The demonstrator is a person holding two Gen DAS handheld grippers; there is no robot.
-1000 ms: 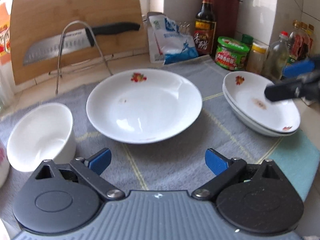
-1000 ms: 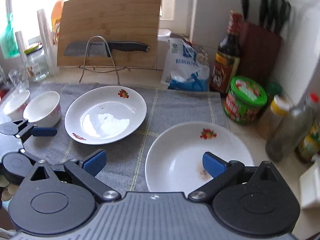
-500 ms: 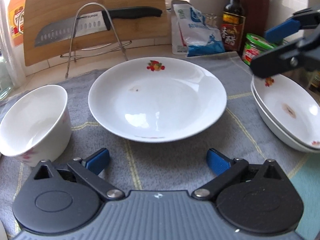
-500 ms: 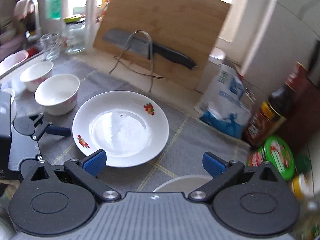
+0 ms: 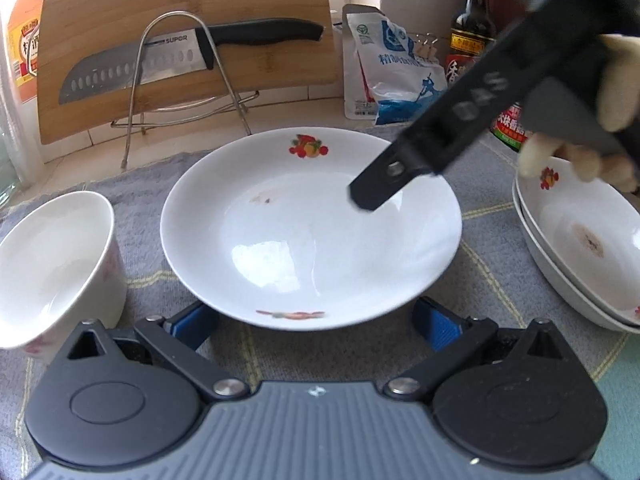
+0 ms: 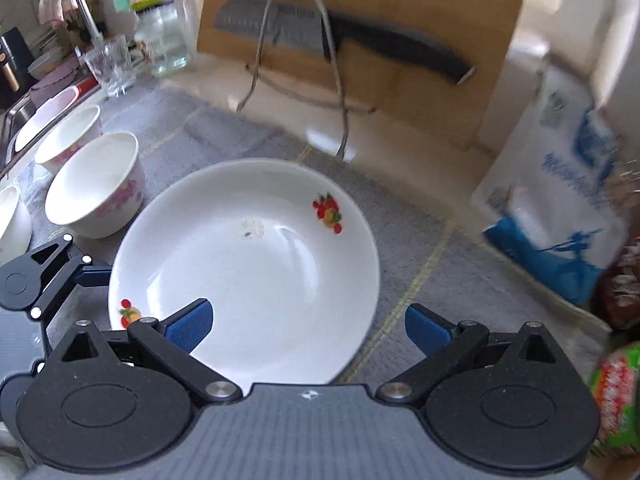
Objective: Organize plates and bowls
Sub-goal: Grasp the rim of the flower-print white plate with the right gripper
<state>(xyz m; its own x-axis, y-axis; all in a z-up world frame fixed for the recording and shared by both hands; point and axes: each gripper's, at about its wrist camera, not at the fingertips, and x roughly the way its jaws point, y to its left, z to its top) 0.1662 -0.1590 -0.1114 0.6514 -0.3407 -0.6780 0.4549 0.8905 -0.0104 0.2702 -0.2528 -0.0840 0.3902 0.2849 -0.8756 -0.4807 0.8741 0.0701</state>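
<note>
Am holding left tongs (image 5: pixel 316 326) spread wide, pads flanking near rim of plate (image 5: pixel 312 224) mid-mat (image 5: pixel 280 360), gripping nothing; right tongs (image 6: pixel 308 326) gaping over same plate, empty; stacked plates (image 5: pixel 580 256) sitting at mat's right edge

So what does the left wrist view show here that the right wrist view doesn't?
Only the left wrist view shows the stacked plates at right, the soy sauce bottle and a gloved hand on the right claw's body. Only the right wrist view shows the faucet, a drinking glass and more bowls toward the sink. Both show the fruit-print plate, the nearest bowl, the knife on its rack, the cutting board and the blue-and-white bag.
</note>
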